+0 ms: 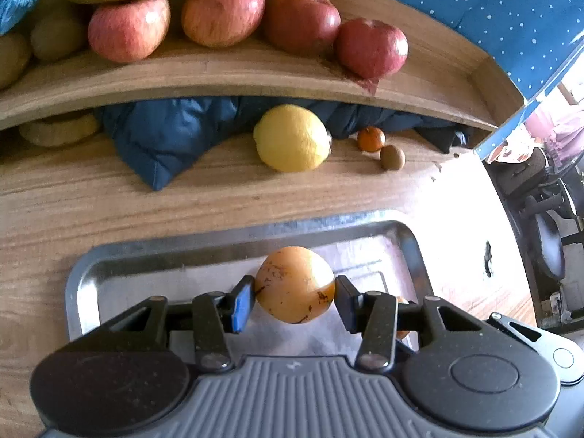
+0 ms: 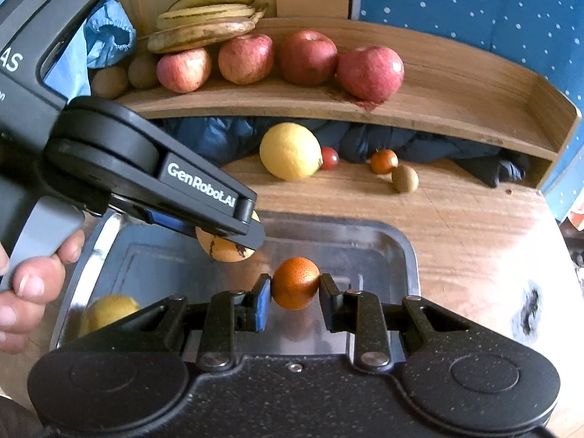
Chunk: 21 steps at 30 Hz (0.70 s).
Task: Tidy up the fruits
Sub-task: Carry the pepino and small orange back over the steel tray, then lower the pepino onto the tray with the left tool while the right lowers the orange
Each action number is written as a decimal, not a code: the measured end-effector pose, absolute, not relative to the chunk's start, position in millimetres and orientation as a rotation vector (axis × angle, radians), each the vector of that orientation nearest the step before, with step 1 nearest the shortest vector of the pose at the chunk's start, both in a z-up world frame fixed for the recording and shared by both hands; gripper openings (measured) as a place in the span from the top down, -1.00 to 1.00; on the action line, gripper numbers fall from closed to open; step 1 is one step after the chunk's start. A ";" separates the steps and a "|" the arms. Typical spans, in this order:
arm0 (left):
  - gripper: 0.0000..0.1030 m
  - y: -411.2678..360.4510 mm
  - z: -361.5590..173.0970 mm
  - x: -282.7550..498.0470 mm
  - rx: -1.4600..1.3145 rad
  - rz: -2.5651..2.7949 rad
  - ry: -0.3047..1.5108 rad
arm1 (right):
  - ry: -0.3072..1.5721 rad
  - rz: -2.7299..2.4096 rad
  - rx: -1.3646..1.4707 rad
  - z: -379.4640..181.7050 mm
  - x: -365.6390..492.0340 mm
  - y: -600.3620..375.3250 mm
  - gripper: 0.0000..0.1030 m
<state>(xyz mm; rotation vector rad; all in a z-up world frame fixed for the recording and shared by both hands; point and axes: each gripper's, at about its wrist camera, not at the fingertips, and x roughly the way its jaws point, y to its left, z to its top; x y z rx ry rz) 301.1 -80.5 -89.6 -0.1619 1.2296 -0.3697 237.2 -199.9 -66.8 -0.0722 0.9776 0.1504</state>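
Observation:
My left gripper (image 1: 295,294) is shut on a speckled yellow-orange fruit (image 1: 295,284) and holds it over the steel tray (image 1: 164,255). It also shows in the right wrist view (image 2: 233,241), still gripping that fruit (image 2: 224,250). My right gripper (image 2: 295,288) is shut on a small orange mandarin (image 2: 295,283) above the tray (image 2: 365,233). A yellow fruit (image 2: 109,310) lies in the tray's near left corner. A lemon (image 1: 292,138), a small mandarin (image 1: 371,139) and a kiwi (image 1: 392,157) lie on the wooden table beyond the tray.
A curved wooden shelf (image 2: 456,109) at the back holds several red apples (image 2: 370,72), bananas (image 2: 204,18) and kiwis (image 2: 109,81). A dark blue jacket (image 1: 164,138) is stuffed under it. A small red fruit (image 2: 329,158) sits behind the lemon (image 2: 290,151). A blue dotted cloth (image 2: 474,7) hangs behind.

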 end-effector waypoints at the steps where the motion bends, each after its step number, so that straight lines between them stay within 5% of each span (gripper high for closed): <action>1: 0.01 -80.6 -89.6 298.7 -0.161 -0.369 1.232 | 0.978 0.151 -0.071 -66.4 234.6 -200.8 0.42; 21: 0.01 -78.4 -96.1 267.7 -0.149 -0.330 1.288 | 1.018 0.192 -0.062 -74.1 204.4 -205.2 0.42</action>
